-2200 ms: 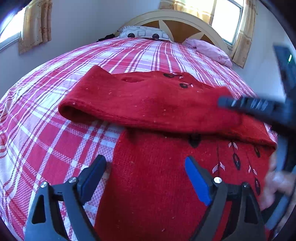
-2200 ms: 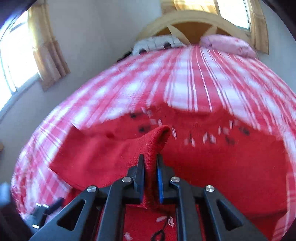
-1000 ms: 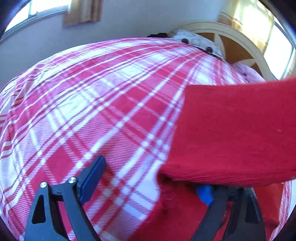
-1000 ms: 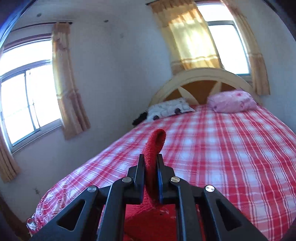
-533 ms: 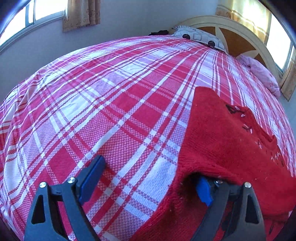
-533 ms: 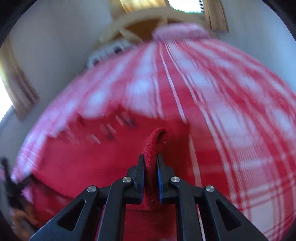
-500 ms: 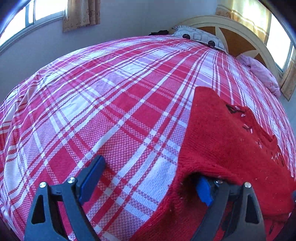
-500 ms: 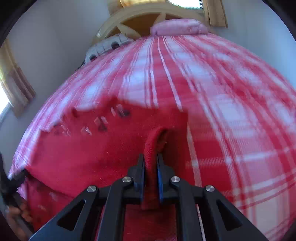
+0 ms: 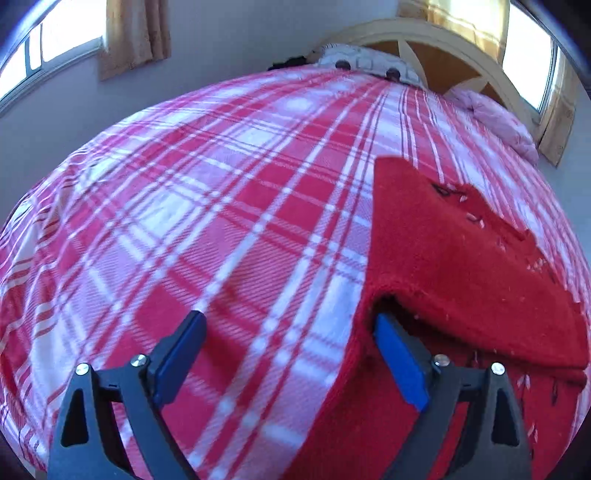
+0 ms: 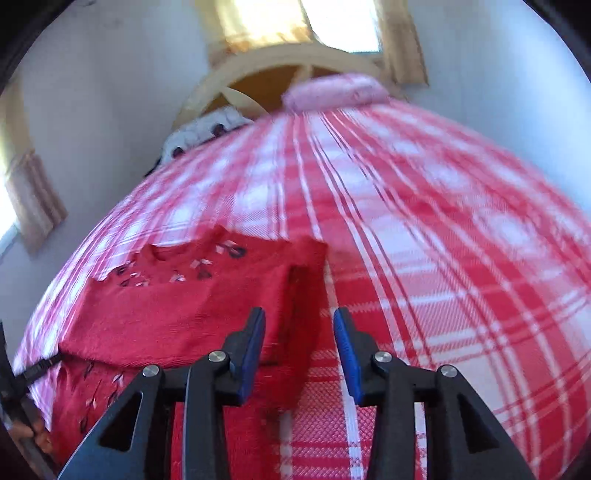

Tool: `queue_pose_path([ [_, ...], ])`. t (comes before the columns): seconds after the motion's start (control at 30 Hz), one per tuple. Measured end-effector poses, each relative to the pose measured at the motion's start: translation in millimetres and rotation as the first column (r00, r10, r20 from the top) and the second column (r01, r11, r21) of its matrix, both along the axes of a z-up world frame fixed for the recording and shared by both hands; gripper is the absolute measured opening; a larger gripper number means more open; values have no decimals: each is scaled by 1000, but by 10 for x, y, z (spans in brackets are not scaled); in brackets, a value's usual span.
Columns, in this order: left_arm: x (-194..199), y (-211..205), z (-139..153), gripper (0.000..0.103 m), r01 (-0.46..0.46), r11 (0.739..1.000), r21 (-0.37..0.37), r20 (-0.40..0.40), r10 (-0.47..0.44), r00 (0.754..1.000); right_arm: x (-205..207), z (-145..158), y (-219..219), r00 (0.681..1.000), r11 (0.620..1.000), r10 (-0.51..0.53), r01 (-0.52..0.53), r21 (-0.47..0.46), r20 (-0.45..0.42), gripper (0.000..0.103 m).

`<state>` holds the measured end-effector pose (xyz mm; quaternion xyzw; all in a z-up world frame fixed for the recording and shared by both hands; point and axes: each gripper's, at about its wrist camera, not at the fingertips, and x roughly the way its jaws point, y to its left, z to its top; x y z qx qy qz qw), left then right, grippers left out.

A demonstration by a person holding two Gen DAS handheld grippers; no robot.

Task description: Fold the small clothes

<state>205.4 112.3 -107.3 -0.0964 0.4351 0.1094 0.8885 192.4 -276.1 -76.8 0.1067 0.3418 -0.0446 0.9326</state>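
A red knitted sweater (image 9: 461, 266) with small dark and white motifs lies folded over on itself on the red and white plaid bedspread (image 9: 207, 229). My left gripper (image 9: 290, 354) is open wide, low over the bed. Its right blue fingertip (image 9: 388, 328) sits at the mouth of the fold on the sweater's left edge. In the right wrist view the sweater (image 10: 192, 306) lies flat, and my right gripper (image 10: 300, 345) hovers over its right edge. Its jaws are opening, and the pads stand clear of the fabric below them.
A curved wooden headboard (image 9: 458, 55) closes the far end of the bed, with a spotted pillow (image 9: 365, 62) and a pink pillow (image 9: 498, 122) against it. Curtained windows (image 9: 136, 33) and a wall run along the left side. A hand (image 10: 26, 432) shows at the lower left.
The right gripper came down onto the bed with the sweater edge pinched, then parted its jaws and let the fabric go. The left gripper drew back slightly, baring its right pad.
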Motion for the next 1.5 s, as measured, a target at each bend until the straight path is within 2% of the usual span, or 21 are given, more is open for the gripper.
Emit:
queue_pose_path([
  [0.1, -67, 6, 183, 94, -7, 1000, -8, 60, 7, 998, 51, 153, 225, 997, 997, 67, -65, -52, 26, 40],
  [0.2, -1, -153, 386, 94, 34, 999, 10, 137, -35, 990, 228, 130, 356, 994, 993, 111, -110, -29, 5, 40],
  [0.3, 239, -429, 456, 94, 96, 995, 33, 159, -100, 982, 407, -71, 394, 992, 993, 113, -112, 27, -57, 40],
  [0.37, 445, -540, 384, 94, 117, 992, 46, 136, -122, 983, 489, -316, 356, 986, 990, 106, -93, 105, -125, 40],
  [0.4, 572, -564, 294, 94, 99, 992, 72, 101, -106, 989, 480, -416, 344, 987, 990, 98, -84, 114, -125, 40],
  [0.47, 779, -501, 72, 94, 18, 992, 129, 8, -19, 1000, 433, -442, 366, 989, 990, 105, -95, 103, -101, 42],
  [0.5, 843, -388, -54, 96, -20, 994, 111, -23, 22, 999, 430, -437, 363, 989, 989, 109, -98, 108, -99, 44],
  [0.57, 839, -173, -138, 98, -64, 998, 20, -32, 64, 997, 454, -452, 409, 987, 987, 133, -123, 107, -93, 61],
  [0.6, 847, -92, -154, 99, -81, 997, -15, -31, 80, 996, 467, -461, 439, 985, 986, 146, -136, 99, -93, 65],
  [0.67, 878, -79, -163, 101, -78, 997, 0, -29, 78, 997, 514, -472, 572, 978, 983, 179, -175, 49, -107, 81],
  [0.77, 915, -143, -178, 103, -70, 997, 36, -38, 71, 997, 577, -509, 859, 967, 971, 191, -211, -110, -172, 87],
  [0.83, 922, -132, -177, 103, -70, 997, 34, -37, 72, 997, 563, -508, 923, 967, 962, 182, -212, -170, -180, 87],
  [0.87, 915, -118, -172, 103, -71, 997, 26, -35, 72, 997, 547, -500, 918, 968, 962, 180, -210, -172, -174, 87],
  [0.93, 844, -128, -123, 102, -64, 998, 22, -37, 64, 997, 521, -485, 816, 971, 972, 184, -203, -119, -154, 87],
  [1.03, 620, -184, 44, 100, -40, 996, 79, 12, 39, 999, 459, -427, 620, 981, 985, 166, -169, -20, -97, 87],
  [1.23, 123, -368, 367, 100, 85, 990, 110, 97, -96, 991, 94, -93, 460, 997, 996, 63, -66, 67, 37, 87],
  [1.33, -66, -496, 452, 101, 142, 979, 150, 109, -159, 981, -17, -76, 483, 998, 995, 56, -54, 79, -24, 87],
  [1.5, -223, -672, 423, 101, 233, 961, 151, 73, -246, 966, -371, -122, 519, 994, 994, 90, -85, 66, -65, 87],
])
